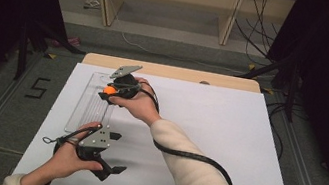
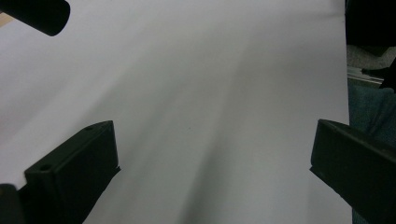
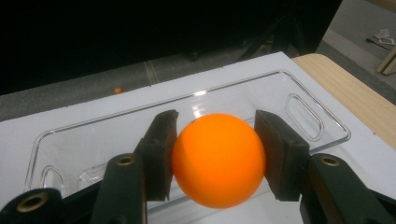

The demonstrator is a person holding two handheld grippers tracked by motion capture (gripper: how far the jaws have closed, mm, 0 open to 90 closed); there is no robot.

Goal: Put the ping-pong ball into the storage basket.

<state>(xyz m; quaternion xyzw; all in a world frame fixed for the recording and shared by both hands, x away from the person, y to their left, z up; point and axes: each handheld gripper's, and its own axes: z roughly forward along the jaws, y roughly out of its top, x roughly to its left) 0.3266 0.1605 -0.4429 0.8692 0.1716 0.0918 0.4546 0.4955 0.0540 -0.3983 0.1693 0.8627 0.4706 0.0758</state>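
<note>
Surface: white sheet (image 1: 224, 148) is laid over a light wooden table (image 1: 171, 72); grey floor and black cables are seen beyond the far edge.

Tray: clear plastic tray (image 1: 85, 104) is set on the left part of the sheet, long side running away from the person; a slot handle is seen at each end in the right gripper view (image 3: 60, 140).

Ball: orange ball (image 3: 218, 160) is clamped between the two black pads (image 3: 279, 154) of the right gripper (image 3: 218, 161); in the high view the ball (image 1: 109, 90) is seen above the tray's far half, at its right rim. Contact between ball and tray cannot be told.

Right gripper: clenched on the ball, pads pressed against its two sides; the grey three-cornered plate is seen on top in the high view (image 1: 108, 91).

Right arm: cream sleeve (image 1: 199, 174) is extended diagonally from the lower right toward the tray; the right hand (image 1: 138, 103) is wrapped round the gripper body, jaws pointed to the left of the view.

Left gripper: released, jaws held wide apart, nothing between them (image 2: 212, 163); bare white sheet is seen beneath.

Left hand: left hand (image 1: 65, 157) is held low over the near left part of the sheet, just short of the tray's near end, gripper (image 1: 114, 152) pointed to the right.
</note>
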